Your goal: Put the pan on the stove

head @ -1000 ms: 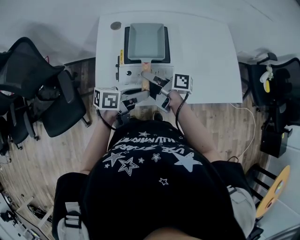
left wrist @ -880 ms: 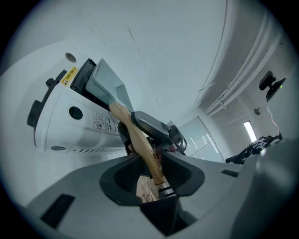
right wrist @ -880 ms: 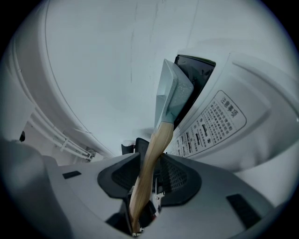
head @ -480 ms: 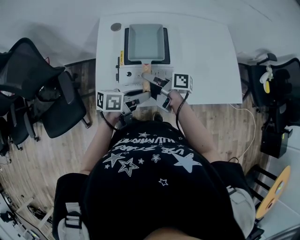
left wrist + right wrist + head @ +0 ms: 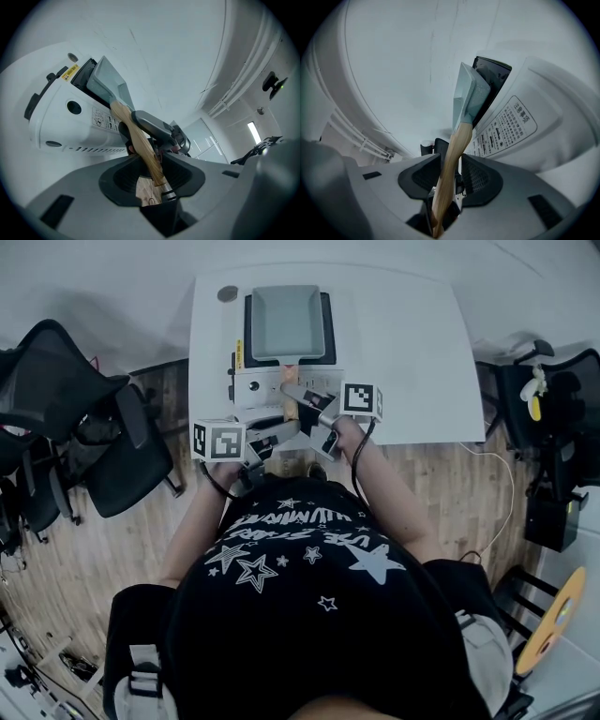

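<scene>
A square grey pan [image 5: 286,322] sits on the black top of a white portable stove [image 5: 258,385] on the white table [image 5: 412,352]. Its wooden handle [image 5: 292,405] points back toward me over the stove's front. My left gripper [image 5: 284,431] comes in from the left and is shut on the handle near its end. My right gripper [image 5: 300,395] comes in from the right and is shut on the handle closer to the pan. In the left gripper view the handle [image 5: 140,145] runs between the jaws up to the pan [image 5: 107,83]. In the right gripper view the handle [image 5: 452,159] lies between the pads, with the pan [image 5: 469,98] beyond.
A small round disc [image 5: 227,293] lies at the table's far left corner. Black office chairs [image 5: 84,427] stand left of the table, and another chair [image 5: 553,409] stands at the right. The table's near edge runs just under both grippers, with wooden floor below.
The left gripper has edged slightly right along the table's front. Pan, stove and both grips look the same.
</scene>
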Motion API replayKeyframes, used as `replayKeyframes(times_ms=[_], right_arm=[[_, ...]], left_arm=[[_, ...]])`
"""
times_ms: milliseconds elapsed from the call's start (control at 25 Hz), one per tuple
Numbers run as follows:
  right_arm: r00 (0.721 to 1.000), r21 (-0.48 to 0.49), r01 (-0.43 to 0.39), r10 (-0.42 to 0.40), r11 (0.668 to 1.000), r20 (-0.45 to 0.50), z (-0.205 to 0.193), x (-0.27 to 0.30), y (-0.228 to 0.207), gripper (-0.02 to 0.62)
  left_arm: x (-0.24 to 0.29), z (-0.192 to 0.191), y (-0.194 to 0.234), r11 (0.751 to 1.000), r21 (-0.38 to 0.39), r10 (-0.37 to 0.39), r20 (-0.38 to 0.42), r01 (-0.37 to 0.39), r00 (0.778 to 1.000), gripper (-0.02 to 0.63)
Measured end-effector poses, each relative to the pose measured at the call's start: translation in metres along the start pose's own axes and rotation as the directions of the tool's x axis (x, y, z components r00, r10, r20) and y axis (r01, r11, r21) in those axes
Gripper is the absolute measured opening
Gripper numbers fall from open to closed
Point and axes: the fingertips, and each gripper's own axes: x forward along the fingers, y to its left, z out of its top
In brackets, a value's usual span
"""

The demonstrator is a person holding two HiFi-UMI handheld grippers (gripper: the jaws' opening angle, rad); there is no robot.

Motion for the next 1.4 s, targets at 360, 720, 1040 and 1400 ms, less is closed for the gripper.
replayKeyframes(times_ms=[360, 720, 1040, 1400], right_arm=[[0.999, 0.007, -0.017, 0.017, 1.000, -0.037, -0.007, -0.006, -0.002, 0.167], [0.986, -0.028, -0.045, 0.040, 0.999, -0.163, -0.014, -0.023, -0.003, 0.193], [0.964, -0.015, -0.100, 0.093, 0.995, -0.250, -0.023, -0.037, -0.006, 0.193], [0.969, -0.028, -0.142, 0.133, 0.990, -0.206, -0.040, -0.048, -0.006, 0.193]], left_arm=[[-0.001, 0.003, -0.001, 0.999, 0.030, 0.016, 0.038, -0.017, 0.999, 0.172], [-0.002, 0.000, -0.006, 0.997, 0.024, 0.065, 0.184, -0.071, 0.981, 0.252], [-0.007, -0.012, -0.003, 0.978, -0.005, 0.199, 0.324, -0.209, 0.925, 0.273], [-0.020, -0.050, -0.013, 0.973, -0.027, 0.225, 0.320, -0.228, 0.920, 0.275]])
